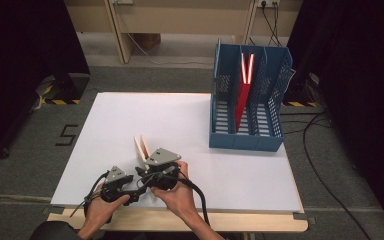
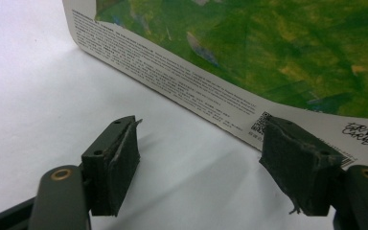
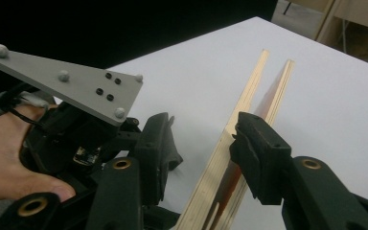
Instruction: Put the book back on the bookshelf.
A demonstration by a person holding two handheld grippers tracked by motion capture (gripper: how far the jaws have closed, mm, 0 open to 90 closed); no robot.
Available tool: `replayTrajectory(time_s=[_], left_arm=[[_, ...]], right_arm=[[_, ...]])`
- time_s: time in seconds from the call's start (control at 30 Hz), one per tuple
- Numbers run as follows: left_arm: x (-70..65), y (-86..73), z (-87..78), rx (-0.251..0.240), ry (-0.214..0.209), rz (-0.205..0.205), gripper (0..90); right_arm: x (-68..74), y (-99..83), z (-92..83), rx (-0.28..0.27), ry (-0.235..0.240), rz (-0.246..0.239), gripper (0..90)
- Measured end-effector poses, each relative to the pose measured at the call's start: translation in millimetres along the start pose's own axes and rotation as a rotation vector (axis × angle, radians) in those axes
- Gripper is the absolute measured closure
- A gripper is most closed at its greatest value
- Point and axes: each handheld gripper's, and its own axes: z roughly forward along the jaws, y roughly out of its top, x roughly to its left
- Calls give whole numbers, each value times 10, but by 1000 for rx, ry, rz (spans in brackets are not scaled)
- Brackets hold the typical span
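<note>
Cardboard book (image 3: 239, 143) between part-open right gripper (image 3: 203, 143) jaws; left gripper (image 2: 196, 158) empty.

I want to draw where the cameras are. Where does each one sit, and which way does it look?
High view: above the person's side, looking forward and down on the white table, blue rack and standing book; left hand and right hand show.
Left gripper view: rides that gripper, looking along its black jaws at the book's green cover.
Right gripper view: rides that gripper, jaws astride the book.
Shared: high and right gripper views both show the left gripper's grey plate.
</note>
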Motion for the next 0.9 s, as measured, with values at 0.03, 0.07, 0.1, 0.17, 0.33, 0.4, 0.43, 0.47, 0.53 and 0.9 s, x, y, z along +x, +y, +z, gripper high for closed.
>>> replayTrajectory(time_s=[0.03, 0.07, 0.1, 0.17, 0.33, 0.4, 0.43, 0.47, 0.53, 0.9], left_arm=[[-10, 4, 14, -3, 5, 6, 275], [-13, 11, 26, -5, 3, 7, 274], [-10, 16, 33, -2, 1, 6, 271], [-15, 14, 33, -3, 5, 9, 270], [-33, 18, 45, 4, 14, 27, 265], [-18, 21, 42, -3, 5, 9, 269], [5, 27, 32, -6, -4, -9, 273], [19, 27, 25, -7, -3, -15, 277], [45, 26, 12, -8, 0, -21, 276], [108, 79, -64, -48, 4, -39, 271]], right_arm=[[-6, -2, -4, -2, -5, 1, 557], [-14, -3, -9, -1, -5, 1, 557], [-21, -3, -13, -2, -12, 0, 558], [-33, -3, -11, -11, 4, 10, 568], [18, 29, 24, -13, 40, 6, 591], [45, 35, 34, -12, 41, -7, 596], [49, 35, 31, -8, 28, -15, 595], [46, 30, 29, -11, 28, -15, 592], [30, 24, 26, -16, 43, 0, 592], [38, 2, -8, -49, 55, 11, 538]])
